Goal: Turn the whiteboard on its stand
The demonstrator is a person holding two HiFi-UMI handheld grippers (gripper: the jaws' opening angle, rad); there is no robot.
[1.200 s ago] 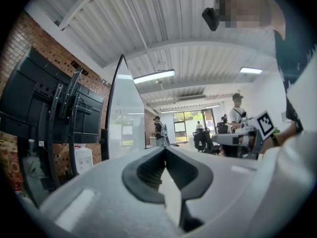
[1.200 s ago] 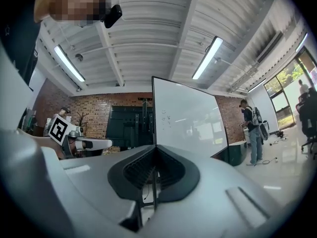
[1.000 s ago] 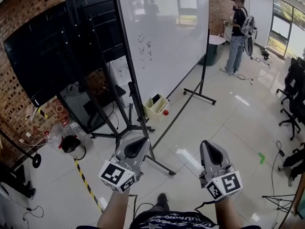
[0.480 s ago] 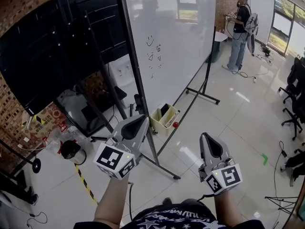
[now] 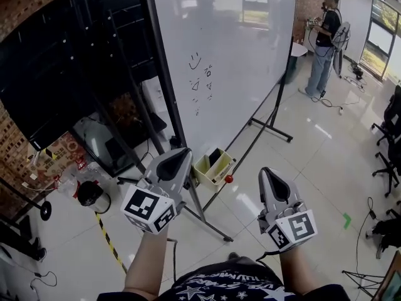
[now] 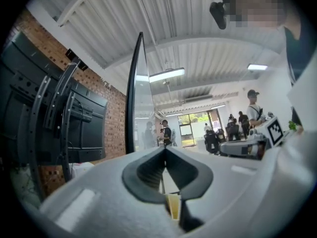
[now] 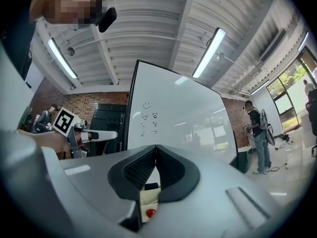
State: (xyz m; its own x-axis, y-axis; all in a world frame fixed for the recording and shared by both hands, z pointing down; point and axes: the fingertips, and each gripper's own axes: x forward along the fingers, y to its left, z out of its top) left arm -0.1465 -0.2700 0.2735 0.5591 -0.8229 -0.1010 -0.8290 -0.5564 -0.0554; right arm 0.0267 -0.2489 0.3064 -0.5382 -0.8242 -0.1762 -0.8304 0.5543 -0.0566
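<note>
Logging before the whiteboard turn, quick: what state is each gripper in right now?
Left gripper: closed, holding nothing.
Right gripper: closed, holding nothing.

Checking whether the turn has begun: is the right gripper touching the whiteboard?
Apart. In the right gripper view the whole whiteboard stands well beyond the shut tips of the right gripper; the head view shows bare floor around them.

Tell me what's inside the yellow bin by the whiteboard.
The bin holds a dark object, too small to identify. A red round thing sits at its near corner. Its walls hide the bottom.
</note>
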